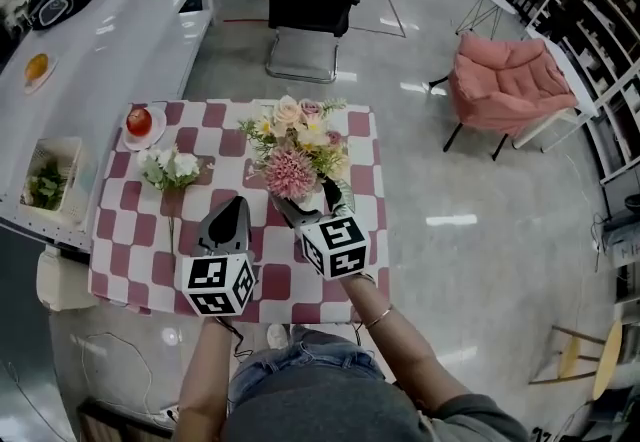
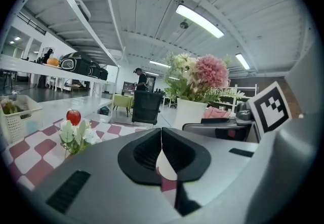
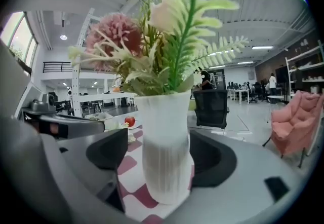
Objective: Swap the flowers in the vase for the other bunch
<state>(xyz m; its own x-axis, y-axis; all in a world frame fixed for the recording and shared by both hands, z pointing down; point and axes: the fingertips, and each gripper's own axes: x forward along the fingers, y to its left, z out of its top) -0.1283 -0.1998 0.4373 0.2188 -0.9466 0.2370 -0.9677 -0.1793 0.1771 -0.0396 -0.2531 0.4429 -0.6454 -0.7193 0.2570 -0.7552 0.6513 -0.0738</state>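
Overhead, the vase (image 1: 311, 198) of flowers (image 1: 292, 148) stands on the table (image 1: 130, 230), with the white bunch (image 1: 170, 168) lying left of it. Left gripper view: my left gripper (image 2: 161, 139) is closed and empty. Right gripper view: my right gripper (image 3: 162, 157) gapes wide around the vase, unclamped.

Upright flower-filled vase (image 3: 164, 147); white bunch (image 1: 170, 168) lying apart

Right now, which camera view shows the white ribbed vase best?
The right gripper view: the white ribbed vase stands close, whole from rim to base, between the open jaws. In the head view the mixed flower bunch covers most of it. The left gripper view shows only its upper part, farther off.
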